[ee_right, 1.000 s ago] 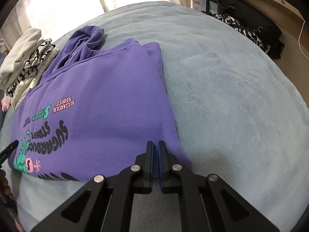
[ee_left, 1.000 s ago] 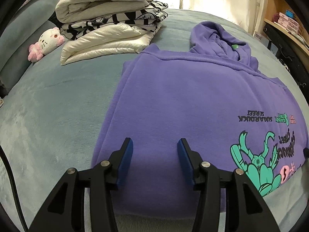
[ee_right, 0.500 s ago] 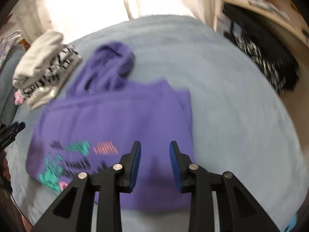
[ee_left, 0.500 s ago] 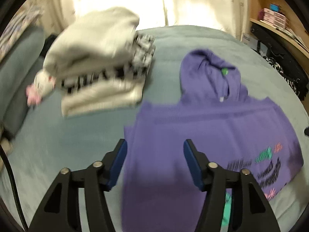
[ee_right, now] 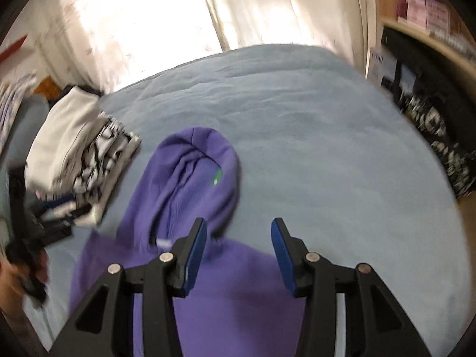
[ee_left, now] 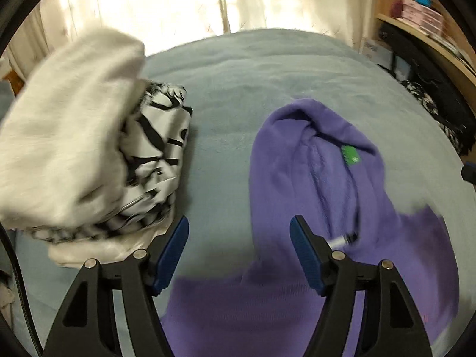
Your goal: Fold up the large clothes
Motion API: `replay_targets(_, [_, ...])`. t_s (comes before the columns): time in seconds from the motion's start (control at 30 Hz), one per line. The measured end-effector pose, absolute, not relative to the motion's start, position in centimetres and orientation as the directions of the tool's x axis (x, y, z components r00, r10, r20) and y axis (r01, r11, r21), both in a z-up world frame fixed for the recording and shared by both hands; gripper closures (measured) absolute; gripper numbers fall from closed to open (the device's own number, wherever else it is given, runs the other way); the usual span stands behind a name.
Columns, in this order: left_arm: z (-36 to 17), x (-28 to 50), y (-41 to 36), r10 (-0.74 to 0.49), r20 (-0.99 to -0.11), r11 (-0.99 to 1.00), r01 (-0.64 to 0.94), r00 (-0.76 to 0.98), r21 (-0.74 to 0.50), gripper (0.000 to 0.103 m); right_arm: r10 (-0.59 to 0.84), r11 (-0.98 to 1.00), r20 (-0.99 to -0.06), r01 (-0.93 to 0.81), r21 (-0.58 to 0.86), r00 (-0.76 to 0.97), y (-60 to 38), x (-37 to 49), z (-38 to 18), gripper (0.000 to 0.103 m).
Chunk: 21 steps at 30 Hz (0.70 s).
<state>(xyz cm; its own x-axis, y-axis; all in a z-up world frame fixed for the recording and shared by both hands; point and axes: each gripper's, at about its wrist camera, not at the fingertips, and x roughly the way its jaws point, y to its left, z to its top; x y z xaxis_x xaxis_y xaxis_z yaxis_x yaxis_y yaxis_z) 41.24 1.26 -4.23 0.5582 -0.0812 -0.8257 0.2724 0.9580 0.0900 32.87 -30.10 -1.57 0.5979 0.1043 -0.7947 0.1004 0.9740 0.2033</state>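
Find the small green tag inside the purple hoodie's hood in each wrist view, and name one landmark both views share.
Left wrist view: green tag, right of centre, inside the purple hoodie's hood.
Right wrist view: green tag, just left of centre, above the gripper fingers.
Shared landmark: the stack of folded clothes, left of the hood in both.

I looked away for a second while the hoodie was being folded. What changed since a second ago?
Both grippers went from the purple hoodie's lower body up toward its hood. The right gripper, shut before, has just been opening; the left gripper opened wider. Neither holds anything. The hoodie and the folded stack stayed put.
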Motion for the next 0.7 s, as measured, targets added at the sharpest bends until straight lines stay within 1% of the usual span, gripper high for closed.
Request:
replay_targets(0.17, [-8.5, 45.8, 0.0, -0.068, -0.862, 0.966, 0.251, 0.502, 0.07, 0.034, 0.166, 0.955, -0.816, 0.117, 0.273, 0.554, -29.8, 38.7, -5.9, 0.058])
replay_targets(0.23, [-9.6, 46.8, -0.5, -0.075, -0.869, 0.964, 0.259, 0.489, 0.063, 0.034, 0.177, 0.955, -0.829, 0.112, 0.276, 0.531, -29.2, 40.5, -7.3, 0.058])
replay_targets(0.4, [-12.2, 49.0, -1.7, -0.06, -0.888, 0.958, 0.277, 0.455, 0.078, 0.034, 0.147, 0.961, -0.856, 0.134, 0.243, 0.495, -28.5, 44.1, -10.8, 0.058])
replay_targets(0.53, [-14.1, 50.4, -2.0, -0.041, -0.897, 0.958, 0.272, 0.439, 0.089, 0.033, 0.168, 0.947, -0.855, 0.16, 0.278, 0.49, -29.6, 45.4, -12.6, 0.058])
replay_targets(0.57, [-14.7, 50.7, -2.0, -0.033, -0.899, 0.958, 0.269, 0.436, 0.095, 0.031, 0.186, 0.942, -0.853, 0.157, 0.296, 0.487, -29.9, 45.6, -13.0, 0.058])
replay_targets(0.63, [-15.5, 51.5, -1.7, -0.02, -0.9, 0.965, 0.243, 0.436, 0.096, 0.017, 0.202, 0.938, -0.85, 0.155, 0.312, 0.487, -30.3, 45.9, -13.5, 0.058])
replay_targets(0.67, [-15.7, 51.8, -1.4, -0.025, -0.9, 0.971, 0.226, 0.436, 0.082, 0.015, 0.204, 0.937, -0.848, 0.153, 0.313, 0.489, -30.3, 46.0, -13.7, 0.06])
replay_targets(0.7, [-16.0, 52.1, -1.1, -0.043, -0.902, 0.977, 0.209, 0.429, 0.053, 0.014, 0.21, 0.936, -0.844, 0.149, 0.32, 0.494, -30.3, 46.2, -13.8, 0.07])
